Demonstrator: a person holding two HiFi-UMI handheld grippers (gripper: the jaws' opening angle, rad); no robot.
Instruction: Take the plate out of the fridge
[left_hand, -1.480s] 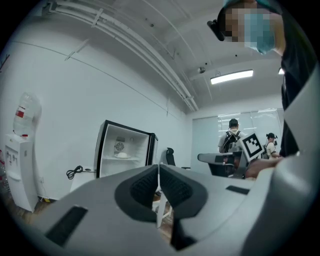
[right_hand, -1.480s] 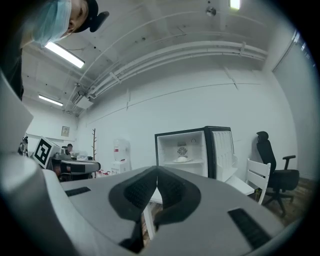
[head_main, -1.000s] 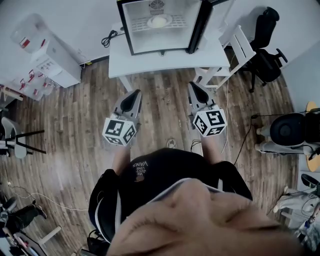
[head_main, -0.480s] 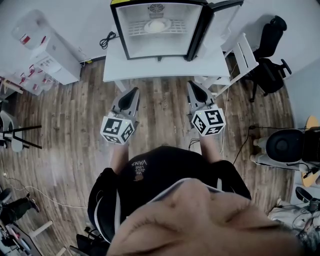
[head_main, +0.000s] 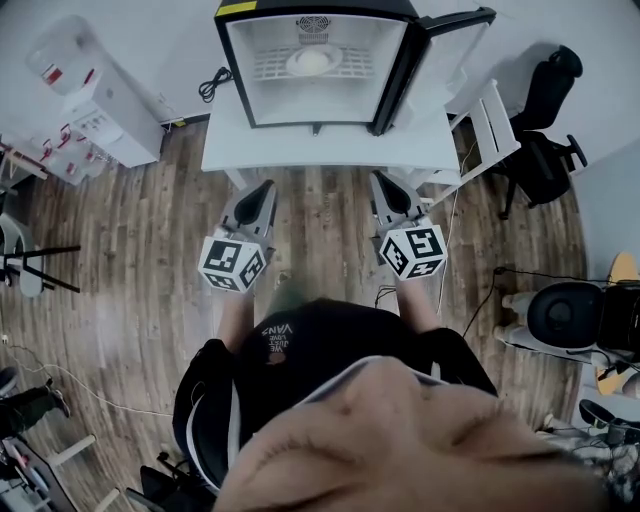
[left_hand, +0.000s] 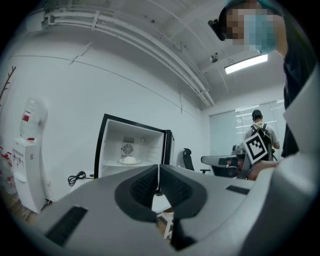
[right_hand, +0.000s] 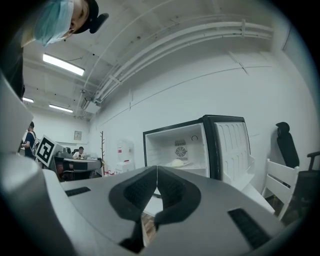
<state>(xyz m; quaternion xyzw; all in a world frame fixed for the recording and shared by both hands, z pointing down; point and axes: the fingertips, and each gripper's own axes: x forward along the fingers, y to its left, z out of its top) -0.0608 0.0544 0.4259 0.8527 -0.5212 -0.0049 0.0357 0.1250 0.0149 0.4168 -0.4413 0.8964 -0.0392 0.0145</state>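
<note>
A small black fridge (head_main: 317, 62) stands on a white table (head_main: 330, 150) with its door (head_main: 440, 45) swung open to the right. On its wire shelf lies a white plate (head_main: 312, 62) with a pale round lump on it; the plate (left_hand: 130, 160) shows in the left gripper view, and the plate (right_hand: 178, 163) in the right gripper view too. My left gripper (head_main: 264, 190) and right gripper (head_main: 381, 181) are both shut and empty, held level over the wood floor, short of the table's front edge and pointing at the fridge.
A water dispenser (head_main: 95, 95) stands at the left wall. A white chair (head_main: 480, 110) and black office chairs (head_main: 540, 120) are right of the table. A power cable (head_main: 212, 80) lies on the table's left. People sit at desks in the background of both gripper views.
Both grippers and I have come closer to the table; the fridge now fills more of the head view's top. Jaws stay shut.
</note>
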